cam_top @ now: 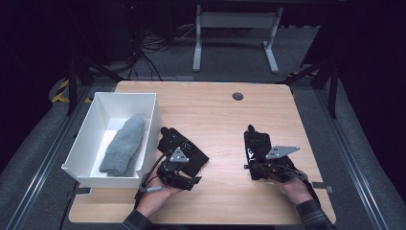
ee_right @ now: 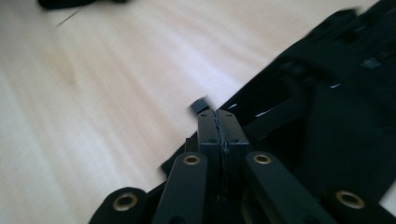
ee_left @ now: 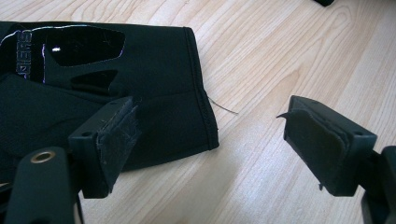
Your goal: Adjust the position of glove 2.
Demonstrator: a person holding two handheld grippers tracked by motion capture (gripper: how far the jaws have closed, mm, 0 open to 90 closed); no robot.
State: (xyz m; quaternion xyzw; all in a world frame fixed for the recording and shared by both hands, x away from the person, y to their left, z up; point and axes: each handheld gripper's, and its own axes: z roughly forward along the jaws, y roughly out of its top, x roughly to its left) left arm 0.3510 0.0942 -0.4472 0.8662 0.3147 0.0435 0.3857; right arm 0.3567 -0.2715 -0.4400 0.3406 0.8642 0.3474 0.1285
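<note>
You have a light wooden table (cam_top: 215, 115) in front of you. On its left side sits a white box (cam_top: 86, 143) with a grey sock (cam_top: 123, 146) lying inside it. Near the far edge there is a small dark round hole (cam_top: 237, 96). Behind the table stands a white metal frame (cam_top: 234, 21) on the grey floor (cam_top: 364, 143).

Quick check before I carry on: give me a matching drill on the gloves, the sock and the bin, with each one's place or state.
Things:
1. grey sock
2. left black glove
3. right black glove
4. white bin

Places or states:
A. pinched at its edge by the shut right gripper
B. at the table's left edge, holding one item
C. lying inside the bin
D. flat on the table beside the open left gripper

Pairs: 1-C, 2-D, 3-A, 4-B
</note>
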